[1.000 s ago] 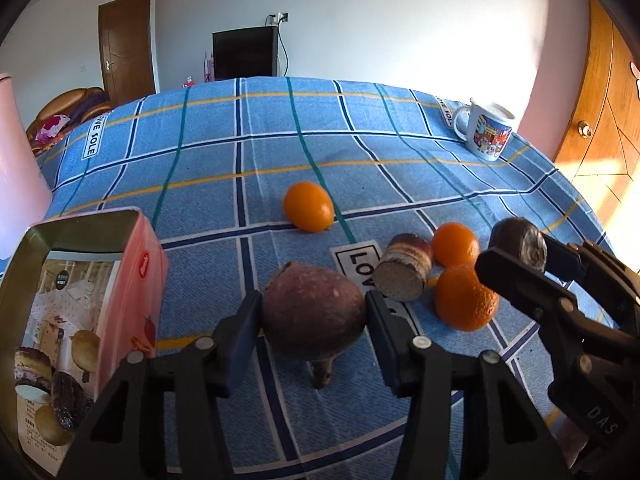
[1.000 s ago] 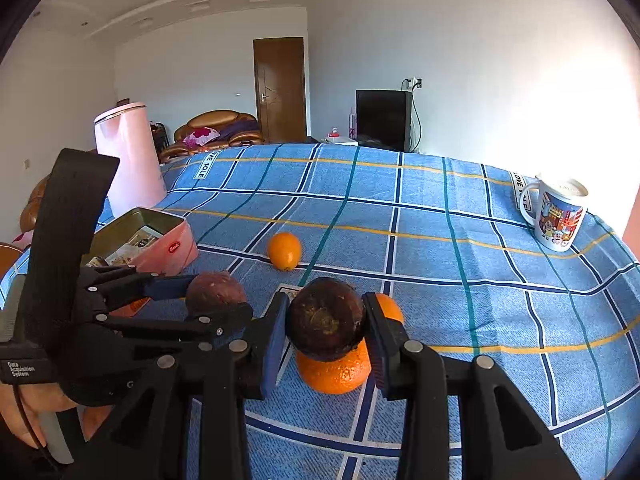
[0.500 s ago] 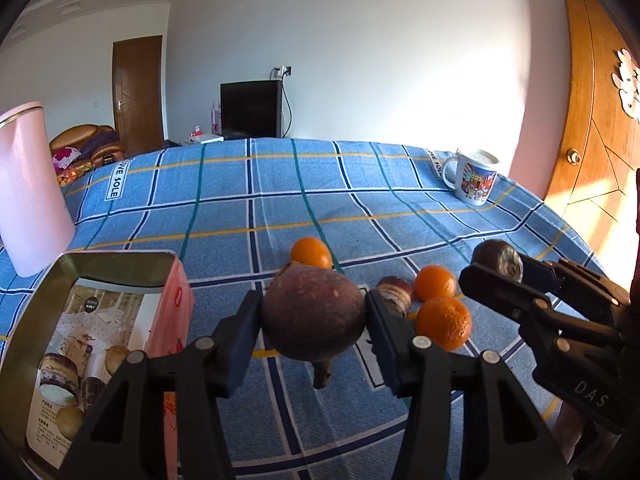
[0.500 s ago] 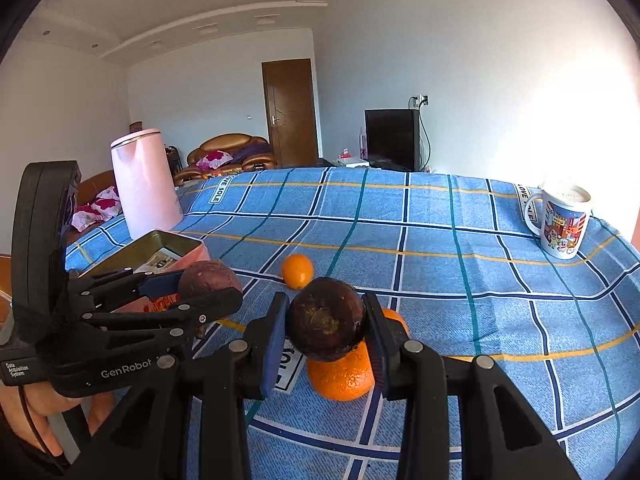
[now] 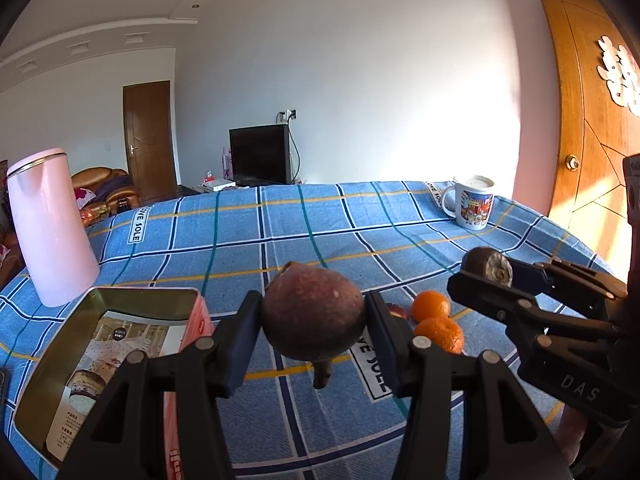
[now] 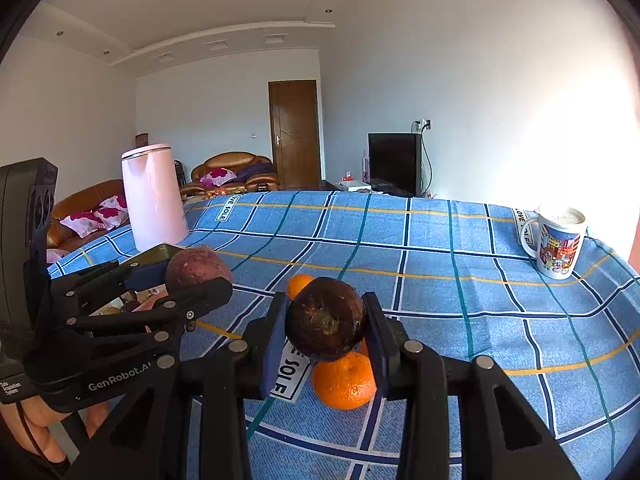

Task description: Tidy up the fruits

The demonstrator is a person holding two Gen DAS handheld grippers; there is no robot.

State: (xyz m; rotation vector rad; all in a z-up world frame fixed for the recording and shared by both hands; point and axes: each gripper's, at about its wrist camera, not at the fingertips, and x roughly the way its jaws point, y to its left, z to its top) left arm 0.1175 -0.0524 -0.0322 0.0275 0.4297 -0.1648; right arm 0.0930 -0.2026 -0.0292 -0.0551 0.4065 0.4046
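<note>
Bench [image 5: 312,224] under a blue plaid cloth, running ahead of both grippers.

Pink kettle [image 5: 48,228], upright, far forward-left of the left gripper.

Open tin box [image 5: 100,300], pink-sided, printed card inside, just left of and below the left gripper.

Left gripper [image 5: 314,320]: clamped on a large purple-brown fruit [image 5: 314,316], pads against both flanks, stub pointing down, fruit clear of the cloth.

Right gripper [image 6: 326,330]: clamped on a smaller dark fruit [image 6: 326,324], rough end facing the camera, also off the cloth. It sits to the right of the left gripper, the two apart.

Printed mug [image 6: 558,242], far forward-right of the right gripper, near the bench edge.

Two oranges [image 5: 439,334] lie on the cloth, touching or nearly so, between the grippers and below the right one. A third orange [image 6: 299,284] lies farther ahead. A reddish fruit [image 5: 396,311], mostly hidden by the left gripper's right finger, lies beside the pair.
</note>
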